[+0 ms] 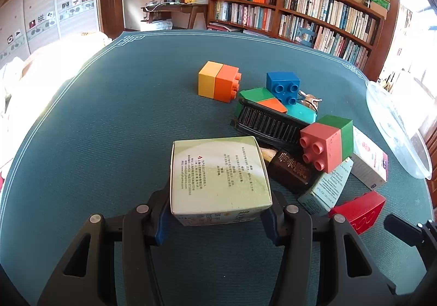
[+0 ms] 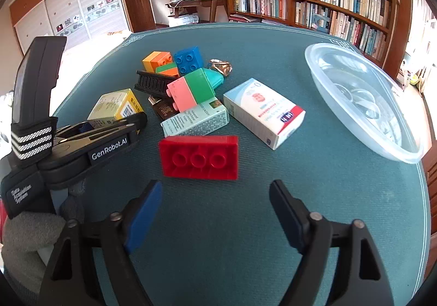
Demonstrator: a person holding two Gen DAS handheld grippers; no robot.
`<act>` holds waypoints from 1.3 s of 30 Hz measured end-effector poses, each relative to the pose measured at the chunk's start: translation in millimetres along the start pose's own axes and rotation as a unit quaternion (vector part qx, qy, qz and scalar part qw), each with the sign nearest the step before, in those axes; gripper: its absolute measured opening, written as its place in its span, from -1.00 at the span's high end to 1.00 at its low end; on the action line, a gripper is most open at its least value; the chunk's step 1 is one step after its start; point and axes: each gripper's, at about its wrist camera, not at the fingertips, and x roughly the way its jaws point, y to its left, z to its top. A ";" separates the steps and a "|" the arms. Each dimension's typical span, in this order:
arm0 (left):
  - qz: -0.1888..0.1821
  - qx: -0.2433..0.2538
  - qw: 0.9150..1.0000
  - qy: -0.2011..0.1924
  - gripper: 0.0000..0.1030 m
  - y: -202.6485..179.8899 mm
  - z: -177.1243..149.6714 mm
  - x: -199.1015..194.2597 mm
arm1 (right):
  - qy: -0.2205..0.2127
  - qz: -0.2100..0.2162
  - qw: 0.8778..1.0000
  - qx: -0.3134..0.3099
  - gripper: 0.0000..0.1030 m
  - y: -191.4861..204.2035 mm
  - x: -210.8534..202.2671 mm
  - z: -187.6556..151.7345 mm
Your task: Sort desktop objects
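My left gripper point(image 1: 218, 207) is shut on a pale green and yellow carton point(image 1: 218, 169), its blue pads pressed against both sides; the right wrist view shows the same carton point(image 2: 114, 106) held at the left. My right gripper point(image 2: 215, 194) is open above the teal table mat with nothing between its fingers. A red brick point(image 2: 199, 157) lies studs toward me just beyond its fingertips. Behind it is a heap: a pink and green brick point(image 2: 191, 93), a white and red box point(image 2: 265, 112), a pale green box point(image 2: 196, 120), a blue brick point(image 2: 188, 60) and a black comb point(image 1: 270, 121).
A clear plastic bowl point(image 2: 409, 153) sits at the table's right edge. A yellow and orange brick point(image 1: 218, 80) stands apart at the back of the heap, and a dark brown box point(image 1: 292, 169) lies beside the held carton. Bookshelves stand beyond the table.
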 end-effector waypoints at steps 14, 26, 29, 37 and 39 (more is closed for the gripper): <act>0.005 0.000 1.000 -0.001 -0.11 5.3 -9.9 -0.3 | -0.017 -0.037 0.999 -0.023 -0.38 30.6 30.4 7.8; 0.007 0.001 1.000 -0.001 -0.11 4.8 -7.3 -1.4 | -0.042 -0.024 0.999 0.024 0.50 9.6 17.7 6.2; 0.005 -0.001 1.000 -0.001 -0.10 4.4 -5.7 -1.7 | -0.041 -0.018 0.999 0.028 0.50 7.1 16.2 4.1; -0.002 -0.001 1.000 -0.003 -0.10 5.7 -9.0 -1.9 | -0.038 0.011 0.997 0.070 0.50 -15.7 5.5 -6.4; -0.005 0.003 1.000 -0.004 -0.10 4.7 -10.0 -3.3 | -0.038 0.012 0.996 0.077 0.50 -18.3 3.1 -9.3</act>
